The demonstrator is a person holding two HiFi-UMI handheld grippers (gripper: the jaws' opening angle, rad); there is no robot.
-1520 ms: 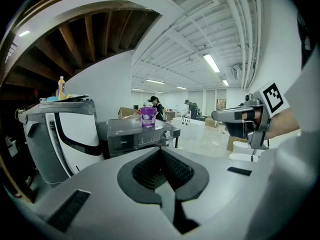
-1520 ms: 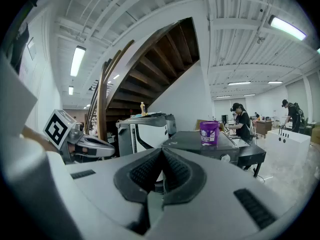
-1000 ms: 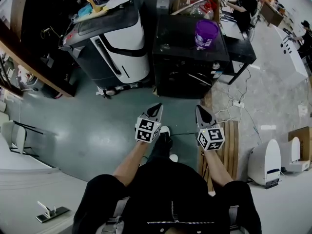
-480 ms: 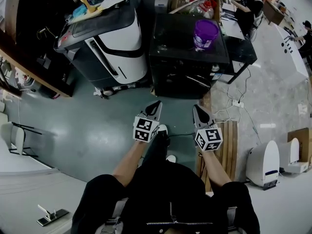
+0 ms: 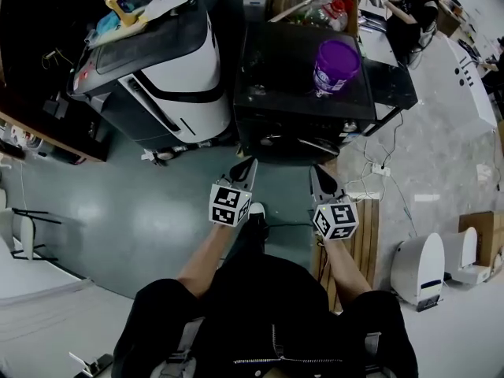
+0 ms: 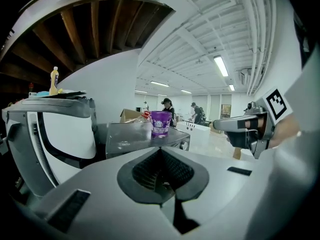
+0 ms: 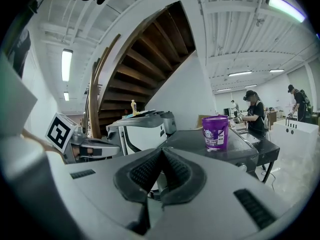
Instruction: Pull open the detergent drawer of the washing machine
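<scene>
No part of the task is done yet: no drawer stands pulled out, and neither gripper touches the machine. You face the black washing machine (image 5: 293, 69), which stands on the floor straight ahead of you, with a white and grey machine (image 5: 177, 61) just beside its left side. A purple tub (image 5: 335, 64) stands on the washing machine's top, near the right edge. Your left gripper (image 5: 249, 168) and right gripper (image 5: 317, 176) are held side by side and point toward the front face of the washing machine, short of it. In the left gripper view the jaws of the left gripper are pressed together with nothing between them. The right gripper view shows the same for the right gripper: jaws together and empty. The detergent drawer itself cannot be made out. The front face is dark in the head view, and the gripper views show only the machine's top and a round knob (image 6: 184, 145) at its front right corner. Judged from this, every working step is left: bring one gripper up to the front face, find the drawer front, spread the jaws, clamp them on its lip, and pull it straight toward you.
</scene>
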